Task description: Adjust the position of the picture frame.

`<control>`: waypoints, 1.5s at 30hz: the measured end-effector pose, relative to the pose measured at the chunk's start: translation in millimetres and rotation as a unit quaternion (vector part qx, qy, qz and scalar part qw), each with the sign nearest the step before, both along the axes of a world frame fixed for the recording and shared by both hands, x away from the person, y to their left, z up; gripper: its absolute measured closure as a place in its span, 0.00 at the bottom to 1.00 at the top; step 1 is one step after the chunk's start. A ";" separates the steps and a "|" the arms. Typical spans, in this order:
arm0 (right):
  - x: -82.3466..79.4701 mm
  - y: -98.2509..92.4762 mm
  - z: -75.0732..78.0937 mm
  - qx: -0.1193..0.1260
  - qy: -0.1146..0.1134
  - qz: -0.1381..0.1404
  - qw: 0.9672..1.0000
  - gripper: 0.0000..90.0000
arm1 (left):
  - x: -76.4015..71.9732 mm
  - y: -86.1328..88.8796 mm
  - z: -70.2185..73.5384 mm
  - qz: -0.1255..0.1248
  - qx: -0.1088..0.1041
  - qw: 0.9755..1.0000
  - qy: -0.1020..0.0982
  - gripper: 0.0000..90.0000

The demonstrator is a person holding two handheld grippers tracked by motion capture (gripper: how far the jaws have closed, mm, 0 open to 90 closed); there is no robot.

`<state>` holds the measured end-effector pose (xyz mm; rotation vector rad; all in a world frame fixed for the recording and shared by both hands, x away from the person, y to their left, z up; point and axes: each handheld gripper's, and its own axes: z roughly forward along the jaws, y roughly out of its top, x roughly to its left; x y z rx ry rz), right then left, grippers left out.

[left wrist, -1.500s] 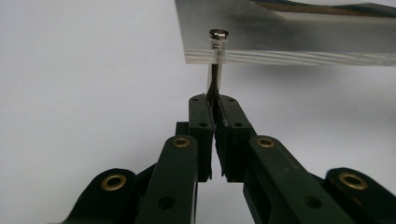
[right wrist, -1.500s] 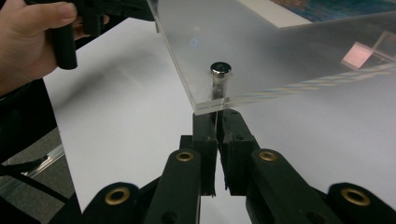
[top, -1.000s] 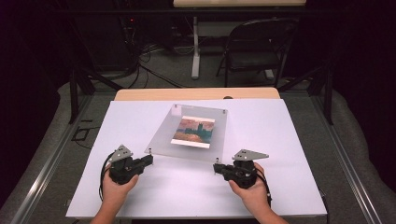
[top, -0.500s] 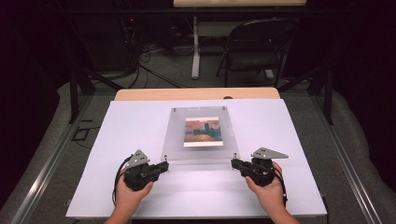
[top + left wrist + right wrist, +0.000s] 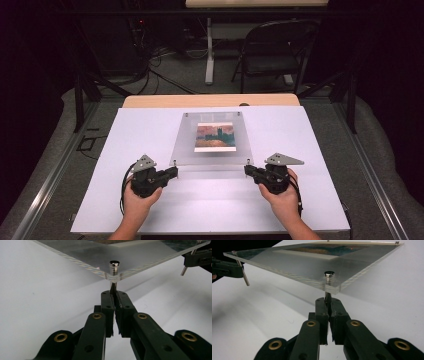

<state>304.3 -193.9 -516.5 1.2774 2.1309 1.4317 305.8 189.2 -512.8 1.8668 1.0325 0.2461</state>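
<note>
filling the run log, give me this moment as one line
left gripper: shut on near-left pin | right gripper: shut on near-right pin | frame: clear, near edge lifted off table | picture: inside frame

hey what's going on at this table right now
A person is holding a clear acrylic picture frame above the white table. The left gripper and right gripper are each shut on a metal pin below a near corner, lifting the near edge. The print inside faces up.
</note>
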 end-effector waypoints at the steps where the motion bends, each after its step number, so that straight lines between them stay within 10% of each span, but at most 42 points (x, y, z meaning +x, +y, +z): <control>1: 1.7 0.4 0.5 0.002 -0.001 0.000 1.000 0.95 | 1.6 0.2 0.1 0.004 -0.004 1.000 0.001 0.95; 26: 31.7 2.5 -9.1 -0.007 0.006 -0.030 1.000 0.95 | 34.9 -7.3 -10.6 0.014 -0.001 1.000 0.012 0.94; 45: 29.6 4.9 -24.9 -0.021 0.026 -0.032 0.999 0.94 | 33.2 -9.5 -25.8 0.013 0.024 0.999 0.030 0.94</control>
